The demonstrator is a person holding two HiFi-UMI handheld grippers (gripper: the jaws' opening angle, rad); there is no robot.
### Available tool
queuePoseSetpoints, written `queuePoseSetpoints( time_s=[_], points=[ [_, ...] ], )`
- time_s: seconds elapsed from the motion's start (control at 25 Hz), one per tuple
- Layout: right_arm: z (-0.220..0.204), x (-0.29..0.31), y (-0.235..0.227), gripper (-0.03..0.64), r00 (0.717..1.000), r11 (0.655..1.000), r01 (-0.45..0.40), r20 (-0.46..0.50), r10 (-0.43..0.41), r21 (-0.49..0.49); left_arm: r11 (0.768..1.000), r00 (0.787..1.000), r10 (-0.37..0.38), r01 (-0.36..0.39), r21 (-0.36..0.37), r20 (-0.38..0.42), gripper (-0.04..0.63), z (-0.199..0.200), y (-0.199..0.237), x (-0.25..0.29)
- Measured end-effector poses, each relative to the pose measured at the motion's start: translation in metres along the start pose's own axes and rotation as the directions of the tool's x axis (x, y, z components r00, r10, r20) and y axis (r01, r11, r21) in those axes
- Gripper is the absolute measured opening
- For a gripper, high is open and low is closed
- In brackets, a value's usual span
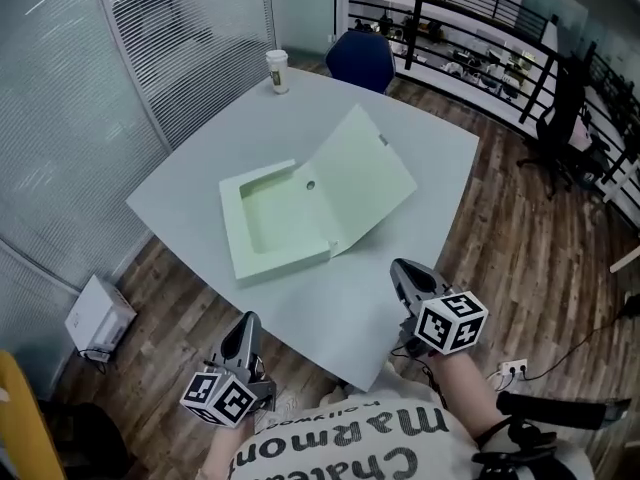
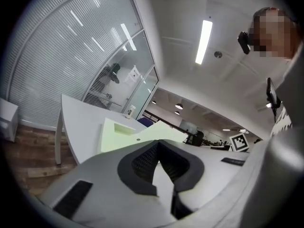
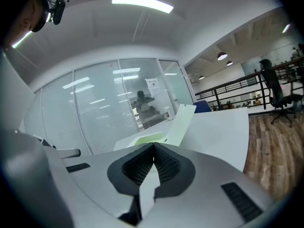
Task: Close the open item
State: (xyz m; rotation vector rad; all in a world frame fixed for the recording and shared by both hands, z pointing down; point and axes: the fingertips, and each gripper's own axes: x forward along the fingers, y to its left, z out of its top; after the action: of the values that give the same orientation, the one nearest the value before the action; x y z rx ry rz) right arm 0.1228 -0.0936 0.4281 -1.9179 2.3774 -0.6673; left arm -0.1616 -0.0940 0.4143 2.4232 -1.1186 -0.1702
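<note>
a: so, nearest the person, how did the two tools look?

b: the left tool [image 1: 247, 320] hung just off the near edge of the table [image 1: 330, 318], with wooden floor [image 1: 170, 318] below it. in the left gripper view its jaws were pressed together with nothing between them. the right tool [image 1: 402, 268] sat above the table's near edge, clenched on nothing as well.

a: and the thing to be closed?

b: further in, a pale green box file [image 1: 275, 223] lay open around the middle of the table, well apart from both tools. its tray lay flat on the left side, and its lid flap [image 1: 362, 173] was swung out to the right and tilted up.

a: anything beyond it?

b: a paper cup [image 1: 277, 71] stood upright at the table's far corner. a blue chair [image 1: 361, 58] stood just past that edge. a glass wall [image 1: 70, 88] with blinds ran along the left.
</note>
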Motion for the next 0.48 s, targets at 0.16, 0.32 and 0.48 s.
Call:
queuePoseSetpoints(
  time_s=[0.16, 0.32, 0.48],
  points=[
    [0.014, 0.019, -0.002, 0.0, 0.997, 0.997, -0.069, 0.023, 0.068, 0.027, 0.999, 0.999, 0.034, -0.034, 0.0, 0.004, -0.011, 0.0, 0.011, 0.011],
    [0.044, 0.035, -0.002, 0.0, 0.988, 0.989, -0.145, 0.055, 0.146, -0.018, 0.997, 0.997, 0.071, -0.071, -0.022, 0.016, -0.011, -0.001, 0.013, 0.03],
    [0.075, 0.042, -0.011, 0.0, 0.976, 0.973, -0.199, 0.066, 0.207, -0.113, 0.994, 0.993, 0.11, -0.109, -0.021, 0.039, -0.011, 0.005, 0.012, 0.054]
  ],
)
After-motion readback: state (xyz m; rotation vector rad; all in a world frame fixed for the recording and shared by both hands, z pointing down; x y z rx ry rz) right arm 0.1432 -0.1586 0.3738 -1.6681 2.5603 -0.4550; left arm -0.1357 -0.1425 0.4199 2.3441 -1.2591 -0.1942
